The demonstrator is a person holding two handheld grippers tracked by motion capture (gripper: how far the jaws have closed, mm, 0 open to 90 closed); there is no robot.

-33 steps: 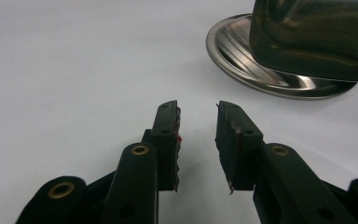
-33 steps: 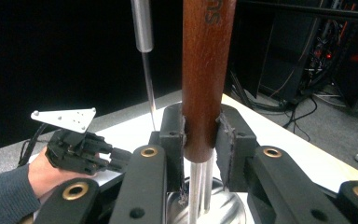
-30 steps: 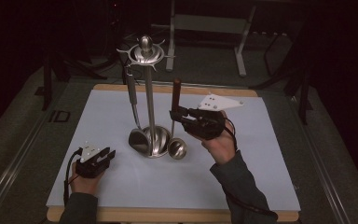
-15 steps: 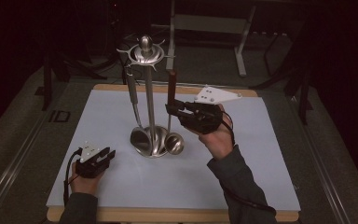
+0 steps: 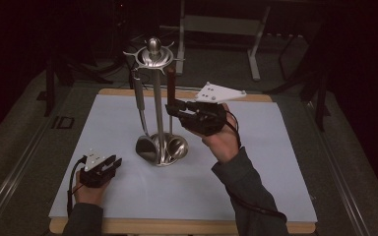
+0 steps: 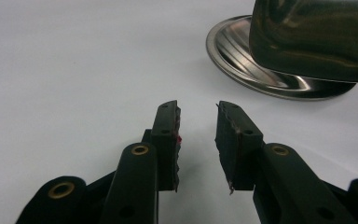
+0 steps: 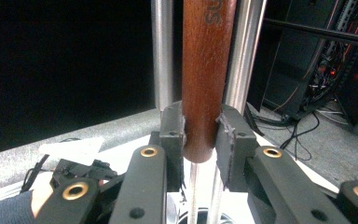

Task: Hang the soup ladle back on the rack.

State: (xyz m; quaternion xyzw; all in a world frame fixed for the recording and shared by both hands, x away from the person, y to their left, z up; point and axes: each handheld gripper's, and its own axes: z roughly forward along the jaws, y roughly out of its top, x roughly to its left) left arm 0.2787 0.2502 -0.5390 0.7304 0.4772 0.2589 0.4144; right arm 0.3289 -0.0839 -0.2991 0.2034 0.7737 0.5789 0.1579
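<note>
Right gripper [image 5: 173,109], clamped on ladle handle [image 7: 206,70], has moved in and up to the rack [image 5: 154,56]: hanging seems close. Left gripper [image 6: 198,140] open, idle near table's front-left corner.

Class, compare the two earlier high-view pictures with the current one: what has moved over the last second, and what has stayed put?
The right tool, shut on the wooden-handled ladle, has carried it up and leftward to the utensil stand; the ladle's bowl now hangs beside the stand's base. The left tool has stayed open, resting on the table. The steel utensil still hangs on the stand.
</note>
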